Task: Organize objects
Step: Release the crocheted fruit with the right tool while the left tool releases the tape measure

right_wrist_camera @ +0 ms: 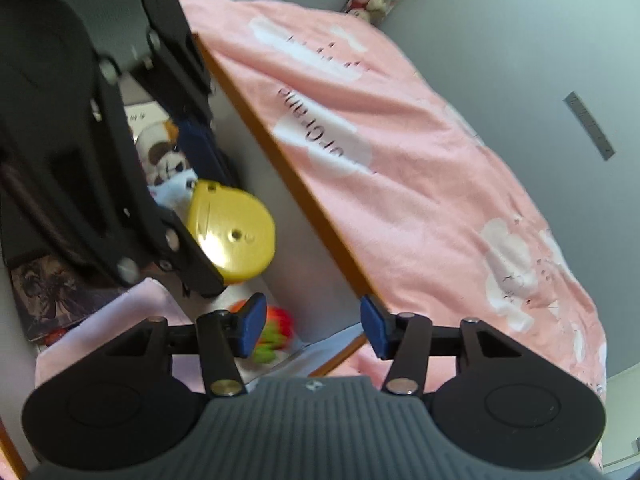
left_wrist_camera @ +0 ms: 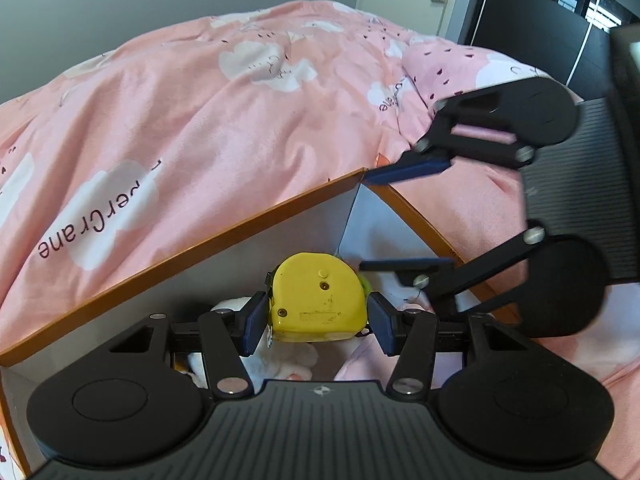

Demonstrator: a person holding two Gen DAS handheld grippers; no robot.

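**Tape Measure Held Over the Box**

The left gripper was closed on a yellow tape measure, its blue pads pressed against the case on either side. The tape measure sat flat side toward the camera, above the inside of an open box with an orange-brown rim and pale grey inner walls. The box stood against a bed covered by a pink duvet printed with white clouds and dark lettering.

Seen from the right wrist camera, the tape measure hung inside the box opening, near the long wall, with the left gripper reaching in from the upper left. Beneath and behind it lay a panda-like plush toy, a pink cloth, and a blurred red and green soft object in the near corner.

The right gripper was spread wide and held nothing; its pads straddled the corner of the box rim. From the left wrist view, the right gripper showed at the right, its fingers well apart over the far corner of the box.
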